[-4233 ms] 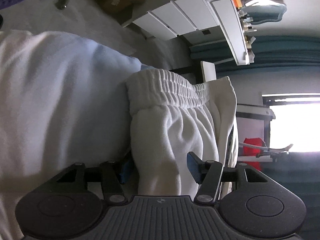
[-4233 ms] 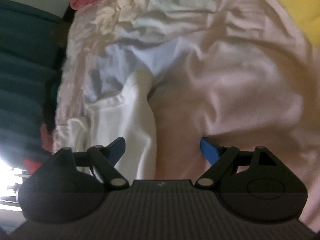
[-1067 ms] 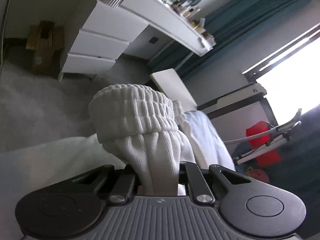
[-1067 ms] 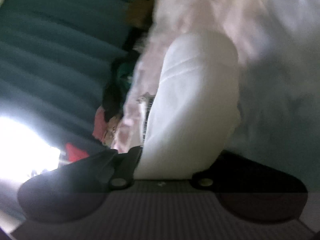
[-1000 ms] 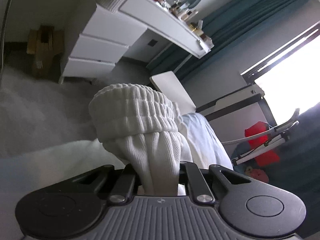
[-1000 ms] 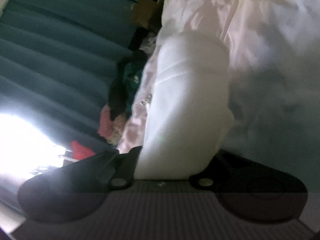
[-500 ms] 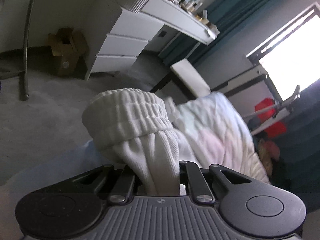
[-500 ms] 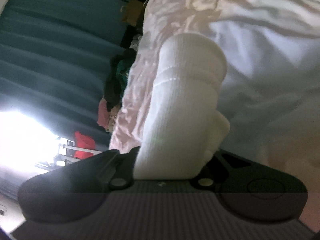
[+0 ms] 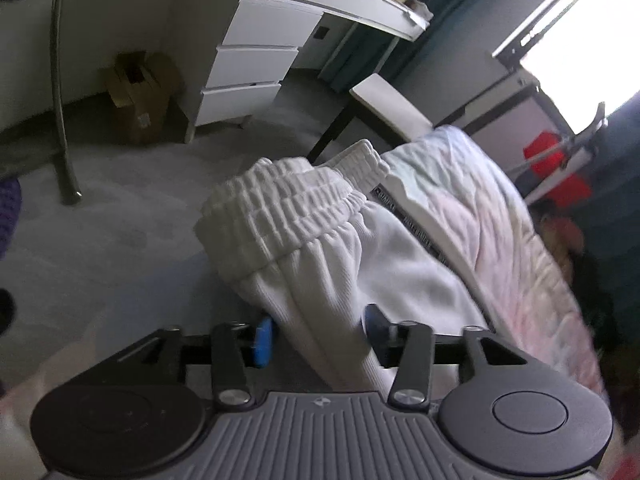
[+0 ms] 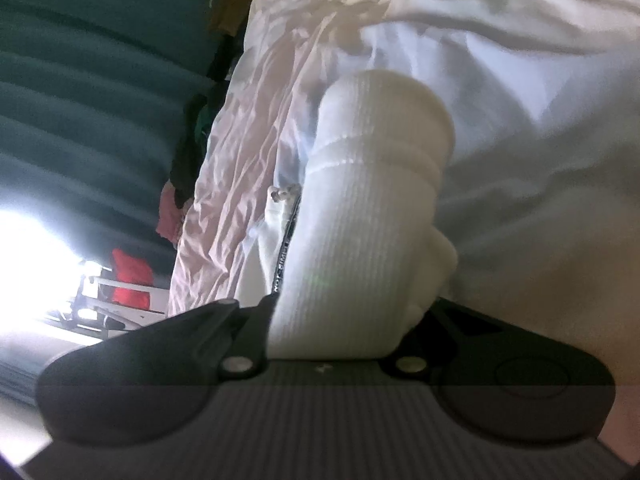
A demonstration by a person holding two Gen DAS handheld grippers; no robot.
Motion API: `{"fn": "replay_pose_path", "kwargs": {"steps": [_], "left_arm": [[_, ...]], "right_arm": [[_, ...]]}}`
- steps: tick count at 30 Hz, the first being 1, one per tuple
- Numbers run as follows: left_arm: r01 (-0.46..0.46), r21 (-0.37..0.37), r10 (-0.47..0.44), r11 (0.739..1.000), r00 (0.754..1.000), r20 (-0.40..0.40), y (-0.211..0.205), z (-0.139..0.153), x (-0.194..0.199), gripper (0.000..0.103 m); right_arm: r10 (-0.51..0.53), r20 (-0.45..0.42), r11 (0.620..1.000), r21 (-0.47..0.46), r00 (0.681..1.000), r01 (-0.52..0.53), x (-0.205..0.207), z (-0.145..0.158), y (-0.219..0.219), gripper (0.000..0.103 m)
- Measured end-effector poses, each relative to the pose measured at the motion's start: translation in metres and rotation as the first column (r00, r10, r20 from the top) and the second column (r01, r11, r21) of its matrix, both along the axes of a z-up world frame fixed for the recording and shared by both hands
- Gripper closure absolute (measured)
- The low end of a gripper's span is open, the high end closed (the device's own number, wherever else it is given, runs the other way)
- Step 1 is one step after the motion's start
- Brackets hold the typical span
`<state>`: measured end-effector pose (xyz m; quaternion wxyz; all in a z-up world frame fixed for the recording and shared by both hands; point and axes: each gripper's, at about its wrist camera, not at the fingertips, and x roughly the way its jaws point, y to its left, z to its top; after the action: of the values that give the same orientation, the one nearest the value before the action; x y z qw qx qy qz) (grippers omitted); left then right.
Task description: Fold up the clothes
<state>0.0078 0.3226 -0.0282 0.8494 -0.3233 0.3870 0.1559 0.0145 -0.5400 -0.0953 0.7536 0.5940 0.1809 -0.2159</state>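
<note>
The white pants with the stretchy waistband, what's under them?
Under the white pants lies a crinkly, pale pink and white bedcover, which shows beside them to the right. The part of the bedcover right beneath the pants is covered, so anything there is hidden.

Dim, blurry fisheye frames; blown-out window (image 9: pixel 580 36) glare

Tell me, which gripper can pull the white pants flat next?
Probably the right gripper. It is shut on the white pants, so it can pull. The left gripper is open, its blue fingertips standing apart around the waistband cloth, so it would need to close first.
</note>
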Motion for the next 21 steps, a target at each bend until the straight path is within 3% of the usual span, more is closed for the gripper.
{"fn": "replay_pose_path", "kwargs": {"steps": [5,10,16,21], "left_arm": [[0.082,0.212,-0.083,0.974,0.997,-0.004,-0.022,0.027,-0.016,0.041],[0.115,0.304,-0.142,0.946,0.988,0.065,-0.061,0.048,-0.007,0.036],[0.236,0.364,-0.295,0.901,0.949,0.115,-0.155,0.051,0.025,0.030],[0.375,0.308,-0.427,0.874,0.896,0.121,-0.244,0.032,0.047,0.030]], "right_arm": [[0.016,-0.014,1.000,-0.019,1.000,-0.017,0.005,-0.005,-0.009,0.093],[0.022,-0.013,1.000,-0.021,1.000,-0.022,0.011,-0.010,-0.020,0.093],[0.038,-0.025,0.997,-0.063,0.999,-0.040,0.015,-0.006,-0.020,0.093],[0.039,-0.044,0.988,-0.151,0.998,-0.045,0.019,0.006,-0.014,0.093]]}}
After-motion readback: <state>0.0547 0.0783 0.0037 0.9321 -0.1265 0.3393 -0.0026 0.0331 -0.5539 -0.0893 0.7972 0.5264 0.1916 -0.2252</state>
